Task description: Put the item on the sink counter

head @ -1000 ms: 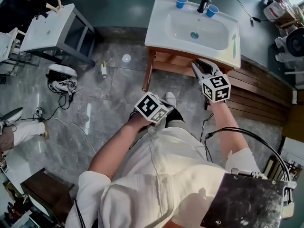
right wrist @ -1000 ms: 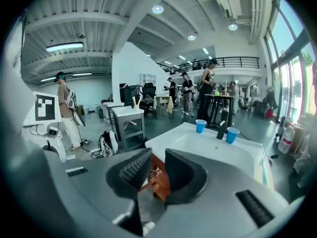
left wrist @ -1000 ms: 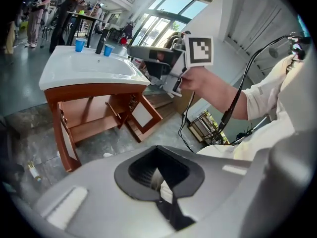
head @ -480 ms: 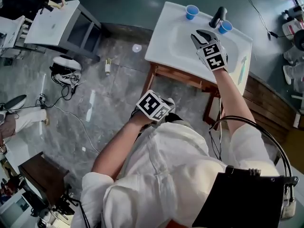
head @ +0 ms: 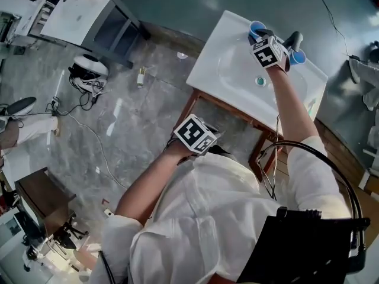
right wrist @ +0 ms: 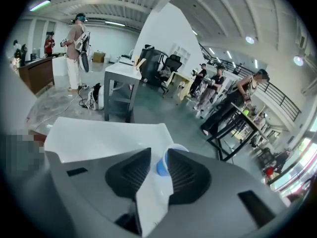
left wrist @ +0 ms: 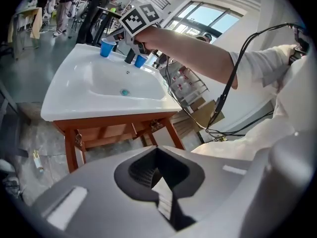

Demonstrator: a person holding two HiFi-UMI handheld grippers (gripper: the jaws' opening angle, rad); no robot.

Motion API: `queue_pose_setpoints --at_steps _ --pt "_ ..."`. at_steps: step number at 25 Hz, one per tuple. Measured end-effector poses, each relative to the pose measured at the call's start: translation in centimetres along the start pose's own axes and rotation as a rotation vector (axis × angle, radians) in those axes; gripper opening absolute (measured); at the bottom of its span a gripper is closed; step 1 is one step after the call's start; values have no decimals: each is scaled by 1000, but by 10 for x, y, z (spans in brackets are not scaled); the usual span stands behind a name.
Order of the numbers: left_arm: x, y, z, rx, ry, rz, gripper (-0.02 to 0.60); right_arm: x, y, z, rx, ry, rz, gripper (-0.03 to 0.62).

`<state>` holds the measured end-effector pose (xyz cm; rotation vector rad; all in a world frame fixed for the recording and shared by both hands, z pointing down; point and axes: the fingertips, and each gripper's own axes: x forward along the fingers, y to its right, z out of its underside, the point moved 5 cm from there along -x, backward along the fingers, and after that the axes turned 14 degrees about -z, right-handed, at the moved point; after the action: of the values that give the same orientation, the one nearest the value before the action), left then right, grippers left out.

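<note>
A white sink counter point(head: 216, 64) stands on a wooden frame at the upper right of the head view. Two blue cups point(head: 256, 27) point(head: 298, 57) flank a black faucet point(head: 293, 40) at its back edge. My right gripper point(head: 261, 34) reaches across the basin to the left cup. In the right gripper view that cup point(right wrist: 166, 161) shows just beyond the gap between the jaws, and the right gripper point(right wrist: 156, 157) is open, with the pads not pressing on the cup. My left gripper point(left wrist: 157, 155) hangs low by my waist, shut and empty, facing the sink counter point(left wrist: 64, 103).
A grey table point(head: 83, 13) stands at the upper left. Cables and a white bundle point(head: 89, 70) and a small bottle point(head: 142, 76) lie on the floor. A dark wooden cabinet point(head: 38, 197) sits at the lower left. Several people stand in the room behind.
My right gripper has travelled from the sink's front edge across the basin to the left blue cup at the back. The left gripper has stayed by my waist.
</note>
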<state>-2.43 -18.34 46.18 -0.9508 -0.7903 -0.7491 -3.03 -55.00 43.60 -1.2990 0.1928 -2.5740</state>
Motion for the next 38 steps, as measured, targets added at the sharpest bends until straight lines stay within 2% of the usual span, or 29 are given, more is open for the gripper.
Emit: queue_pose_setpoints --at_steps 9,11,18,22,28,38 --pt "-9 -15 8 -77 -3 -25 5 46 19 5 -9 -152 -25 80" --pt "-10 -16 11 -81 -4 -20 5 49 19 8 2 -177 -24 49" --pt "-12 -13 25 -81 -3 -1 5 33 4 0 -24 -145 -23 23" --pt "-16 -7 35 -46 -1 6 5 8 -26 -5 -24 -112 -40 23" --pt "-18 15 59 32 -21 39 5 -36 -91 -13 -59 -65 -88 21" --pt "-14 47 122 147 -66 100 5 -103 -229 8 10 0 -134 21"
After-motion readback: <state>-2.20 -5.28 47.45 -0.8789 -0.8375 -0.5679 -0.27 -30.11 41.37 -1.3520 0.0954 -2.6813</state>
